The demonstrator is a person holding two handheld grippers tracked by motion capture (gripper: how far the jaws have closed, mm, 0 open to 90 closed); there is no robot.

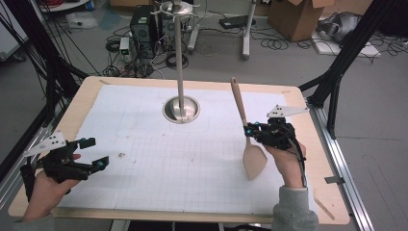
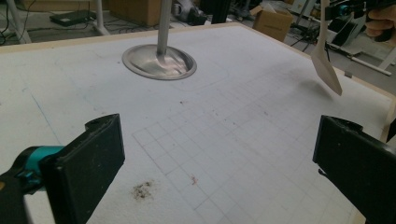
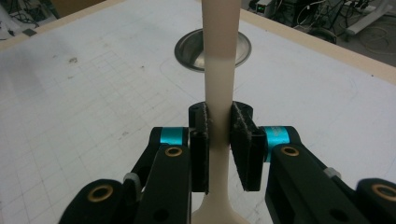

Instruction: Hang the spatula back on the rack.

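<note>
At the lower left of the high view, a hand holds the left gripper low over the table, its jaws wide apart with nothing between them. In the left gripper view the two black jaws stand at the lower left and lower right corners, with bare white gridded mat between them and a small brown smudge near the bottom.

At the right of the high view, a hand holds the right gripper, its jaws clamped narrow on the handle of a pale spatula. The spatula hangs clear above the table, blade down and handle tilted toward the upper middle of the frame. The right gripper view shows the pads pressing both sides of the handle.

Farther off, upper centre, a metal pole rises from a round steel base on the table.
</note>
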